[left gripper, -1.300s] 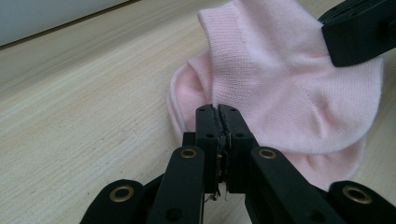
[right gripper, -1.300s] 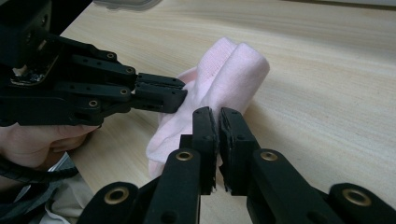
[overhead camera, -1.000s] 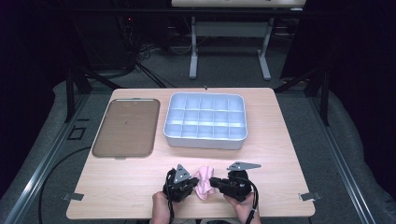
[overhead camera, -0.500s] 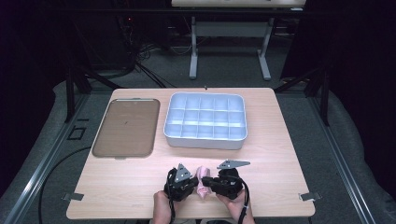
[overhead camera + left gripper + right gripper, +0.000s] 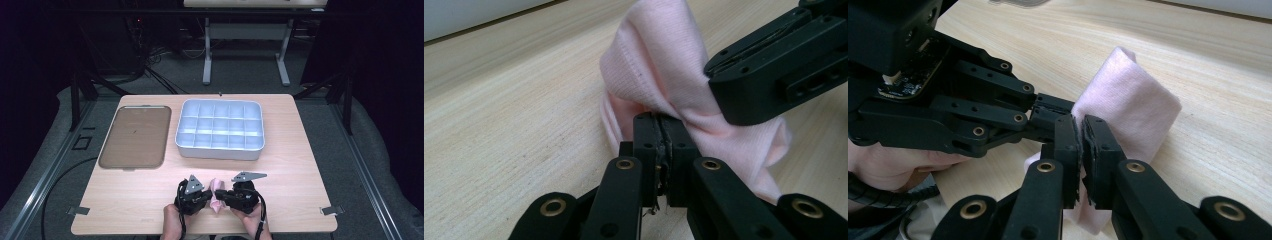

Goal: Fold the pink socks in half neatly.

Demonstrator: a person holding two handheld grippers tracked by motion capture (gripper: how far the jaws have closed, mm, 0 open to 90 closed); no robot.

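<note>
Near the front edge of the wooden table (image 5: 300, 165), the left gripper (image 5: 199, 199) and the right gripper (image 5: 226, 196) meet nose to nose over a small pink cloth (image 5: 215, 195). Each has its jaws pinched tight on a fold of the fabric; in the left gripper view the cloth (image 5: 659, 75) bunches up just past the closed jaws, with the other gripper (image 5: 774, 75) crowding in at two o'clock. In the right gripper view the cloth (image 5: 1133, 107) stands up in a soft roll, and the left gripper (image 5: 958, 110) blocks the nine o'clock side (a hand shows below it). At twelve o'clock from the cloth, well apart, sits a white compartment tray (image 5: 220, 151), its cells bare. At ten o'clock lies a flat brown tray (image 5: 133, 136).
</note>
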